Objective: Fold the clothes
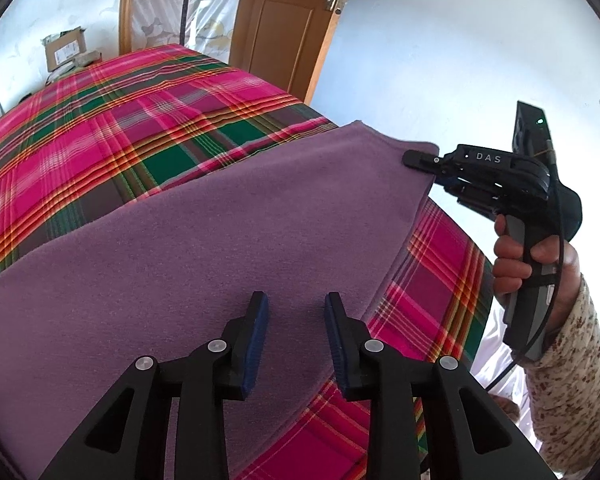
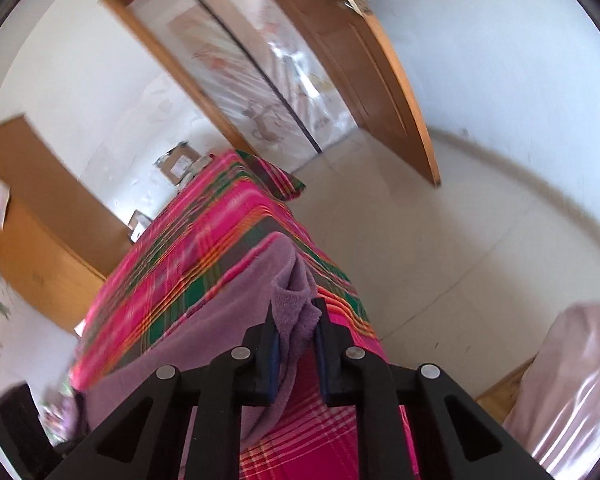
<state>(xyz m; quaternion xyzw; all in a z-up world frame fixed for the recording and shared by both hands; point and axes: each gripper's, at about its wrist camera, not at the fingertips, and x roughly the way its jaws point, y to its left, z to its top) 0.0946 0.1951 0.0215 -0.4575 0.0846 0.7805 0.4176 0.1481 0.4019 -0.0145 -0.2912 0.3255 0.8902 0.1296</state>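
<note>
Right gripper [image 2: 296, 322] has the purple cloth [image 1: 204, 248] pinched at its far right corner, jaws nearly together with a bunched wad of fleece between the pads. In the left wrist view that corner hangs clear of the bed [image 1: 100, 128], lifted off the plaid cover, while the rest of the cloth lies draped over the cover's near side.

Left gripper [image 1: 296, 340] hovers over the cloth's near edge, jaws partly apart, nothing between the pads. It has hold of nothing.

Now the risks. That right grip is on a crumpled bunch, not a flat hem; as I judge it, a quick pull could let layers slide out and the corner drop. With only one corner held, the cloth will likely swing and skew, so the fold line runs crooked. The cloth's right edge lies close to the bed's right edge, so any drag that way could carry it off toward the floor. And if the left gripper comes down too deep, it may catch the plaid cover along with the cloth.
</note>
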